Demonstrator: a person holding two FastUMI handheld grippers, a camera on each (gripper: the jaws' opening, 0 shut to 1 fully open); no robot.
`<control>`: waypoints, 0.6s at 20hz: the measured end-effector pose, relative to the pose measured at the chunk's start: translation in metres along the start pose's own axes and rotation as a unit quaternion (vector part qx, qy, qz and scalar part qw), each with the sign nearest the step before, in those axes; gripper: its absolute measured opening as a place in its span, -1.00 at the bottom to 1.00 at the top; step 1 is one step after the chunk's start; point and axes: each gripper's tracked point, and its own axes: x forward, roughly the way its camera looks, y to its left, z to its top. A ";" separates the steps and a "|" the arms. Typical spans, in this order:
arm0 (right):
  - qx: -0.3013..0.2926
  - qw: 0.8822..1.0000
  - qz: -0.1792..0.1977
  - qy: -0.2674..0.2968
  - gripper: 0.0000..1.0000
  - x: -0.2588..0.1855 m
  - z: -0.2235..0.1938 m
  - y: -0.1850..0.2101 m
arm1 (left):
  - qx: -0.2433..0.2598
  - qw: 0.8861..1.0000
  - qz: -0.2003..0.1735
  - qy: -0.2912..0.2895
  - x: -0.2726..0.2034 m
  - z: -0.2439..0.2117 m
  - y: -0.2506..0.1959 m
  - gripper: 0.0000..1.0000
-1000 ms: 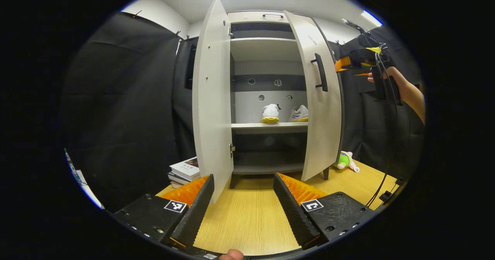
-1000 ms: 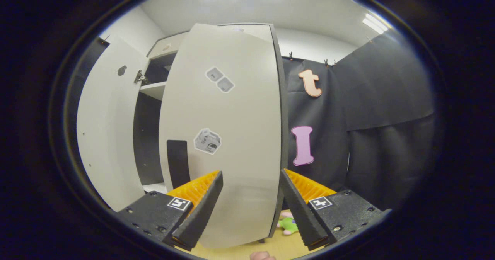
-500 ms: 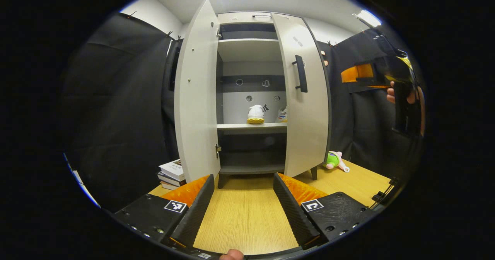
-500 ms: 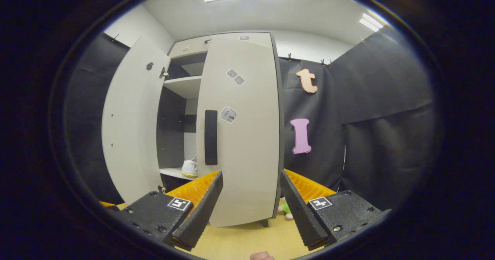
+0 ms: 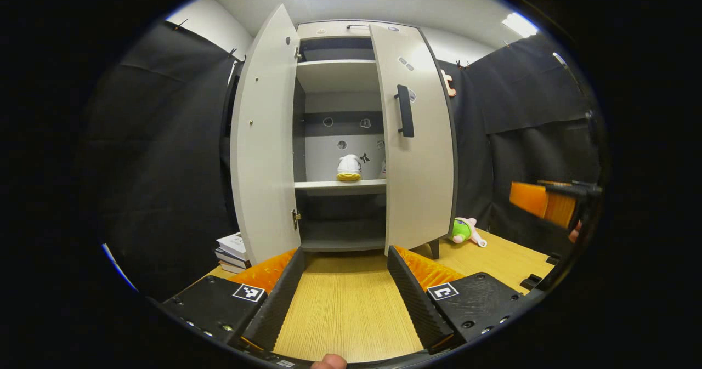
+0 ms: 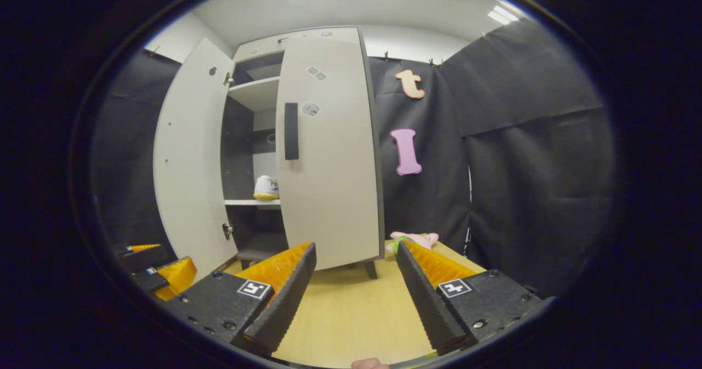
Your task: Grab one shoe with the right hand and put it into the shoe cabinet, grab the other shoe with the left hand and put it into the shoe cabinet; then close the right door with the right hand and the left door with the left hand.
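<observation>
With both sneakers (image 5: 349, 169) on the shoe cabinet's (image 5: 340, 29) middle shelf, left gripper (image 5: 345, 287) and right gripper (image 6: 351, 289) hang back, fingers wide, empty; right door (image 5: 418, 138) nearly shut, left door (image 5: 263, 138) ajar.

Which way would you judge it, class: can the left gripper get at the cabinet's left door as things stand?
Probably yes: the left gripper is open, holds nothing, and only bare table lies between it and the wide-open left door.

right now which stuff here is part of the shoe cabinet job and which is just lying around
Part of the job:
shoe cabinet
white shoe on the middle shelf
right door, nearly shut
left door, wide open
left gripper, open
right gripper, open

Lying about:
green and pink plush toy
stack of books
</observation>
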 end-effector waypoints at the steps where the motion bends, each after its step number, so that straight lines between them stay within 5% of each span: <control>1: -0.006 1.000 -0.006 -0.001 0.92 -0.004 -0.004 -0.004 | 0.001 1.000 -0.001 -0.002 0.000 0.004 -0.001 0.84; 6: -0.017 1.000 -0.002 0.000 0.92 -0.009 -0.009 -0.002 | -0.007 0.999 0.023 -0.048 -0.001 0.058 0.021 0.84; 12: -0.011 1.000 0.009 -0.004 0.92 -0.008 -0.007 0.005 | -0.037 0.988 0.116 -0.099 -0.001 0.124 0.120 0.87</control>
